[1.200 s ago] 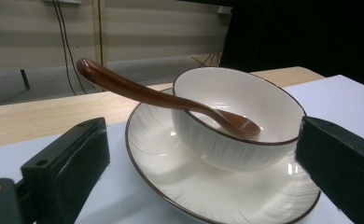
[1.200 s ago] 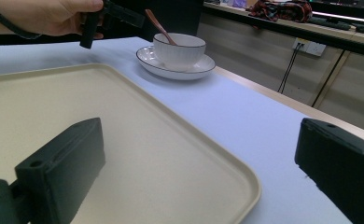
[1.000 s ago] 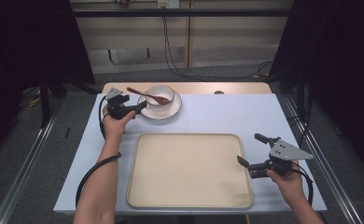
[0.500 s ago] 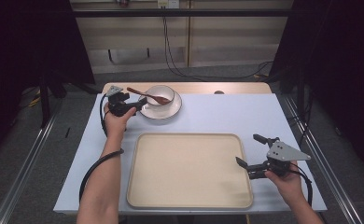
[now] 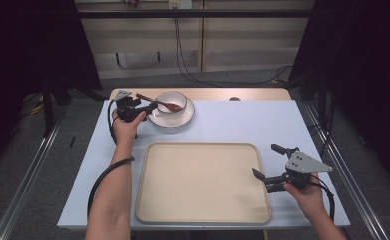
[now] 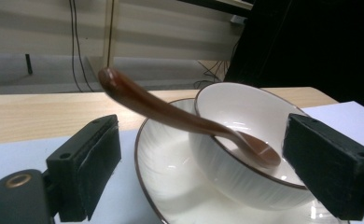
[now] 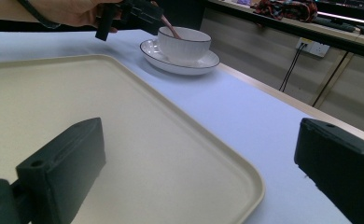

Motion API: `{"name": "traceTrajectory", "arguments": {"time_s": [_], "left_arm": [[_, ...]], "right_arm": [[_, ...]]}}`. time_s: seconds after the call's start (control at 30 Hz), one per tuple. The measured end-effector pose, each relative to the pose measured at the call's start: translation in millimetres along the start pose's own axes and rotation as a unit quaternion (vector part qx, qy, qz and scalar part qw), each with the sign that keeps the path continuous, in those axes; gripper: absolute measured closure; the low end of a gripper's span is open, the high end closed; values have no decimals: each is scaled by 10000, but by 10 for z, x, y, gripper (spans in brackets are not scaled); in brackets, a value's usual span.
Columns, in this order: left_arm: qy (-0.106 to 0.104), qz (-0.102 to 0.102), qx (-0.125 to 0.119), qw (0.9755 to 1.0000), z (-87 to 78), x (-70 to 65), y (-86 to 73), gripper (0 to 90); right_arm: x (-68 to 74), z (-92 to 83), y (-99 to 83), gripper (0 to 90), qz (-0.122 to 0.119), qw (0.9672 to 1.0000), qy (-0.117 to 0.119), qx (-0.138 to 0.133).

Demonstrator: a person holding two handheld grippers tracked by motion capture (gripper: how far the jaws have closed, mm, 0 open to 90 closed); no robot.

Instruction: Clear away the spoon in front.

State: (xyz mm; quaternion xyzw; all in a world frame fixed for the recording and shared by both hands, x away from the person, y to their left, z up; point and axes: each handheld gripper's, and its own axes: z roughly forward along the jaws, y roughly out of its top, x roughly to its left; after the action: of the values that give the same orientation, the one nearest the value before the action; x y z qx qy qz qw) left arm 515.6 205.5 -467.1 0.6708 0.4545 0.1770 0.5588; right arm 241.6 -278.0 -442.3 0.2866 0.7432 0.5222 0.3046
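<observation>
Two grippers are in my sight, one in each hand. My left gripper (image 5: pixel 149 106) sits at the far left of the table (image 5: pixel 243 122), right beside the plate (image 5: pixel 183 118), with its jaws spread wide. In the left gripper view the jaws stand on either side of the spoon (image 6: pixel 185 122) and the bowl (image 6: pixel 245 140), and neither pad touches anything. The brown spoon rests with its scoop end inside the white bowl, its handle leaning on the rim and sticking up and out toward the left of that view. The bowl stands in the middle of the plate, both white with a thin dark edge.

My right gripper (image 5: pixel 274 162) is at the near right, its jaws parted and holding nothing. From above, one jaw tip reaches over the right edge of the tray (image 5: pixel 203 182) while the other is over the table beyond that edge; I cannot tell whether either touches. In the right gripper view the cream tray (image 7: pixel 124 140) lies flat on the pale blue table top, and the bowl (image 7: pixel 184 44) and plate (image 7: pixel 203 63) stand farther off with my left hand (image 7: pixel 73 11) next to them.
</observation>
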Motion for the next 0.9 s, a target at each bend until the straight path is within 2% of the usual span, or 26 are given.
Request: {"name": "traceTrajectory", "arguments": {"time_s": [0.3,0.33,0.43,0.47,0.6,0.7,0.77,0.8,0.9], "left_arm": [[81,-118,-58,9999,51,-7,-6,165],[57,-44,-21,10000,54,-8,-4,178],[54,-46,-71,10000,71,-32,5,198],[41,10,-61,10000,76,-43,11,212],[47,3,-63,10000,99,-68,22,240],[17,32,-74,10000,109,-78,30,310],[92,-10,-145,9999,113,-94,34,349],[37,53,-126,9999,101,-86,38,380],[64,20,-214,9997,91,-104,53,417]], "right_arm": [[-2,-2,0,15,-1,10000,-7,-3],[-1,-3,1,15,0,10000,-17,1],[-1,-7,2,15,12,10000,-19,-2],[-6,-10,3,15,-9,10000,-15,-10],[-7,-10,3,15,-13,10000,-18,-11],[-3,-15,4,15,7,10000,-29,1],[-4,-15,4,15,4,10000,-31,2],[-5,-14,5,15,6,10000,-45,-14],[-6,-15,6,15,6,10000,-43,-15]]}}
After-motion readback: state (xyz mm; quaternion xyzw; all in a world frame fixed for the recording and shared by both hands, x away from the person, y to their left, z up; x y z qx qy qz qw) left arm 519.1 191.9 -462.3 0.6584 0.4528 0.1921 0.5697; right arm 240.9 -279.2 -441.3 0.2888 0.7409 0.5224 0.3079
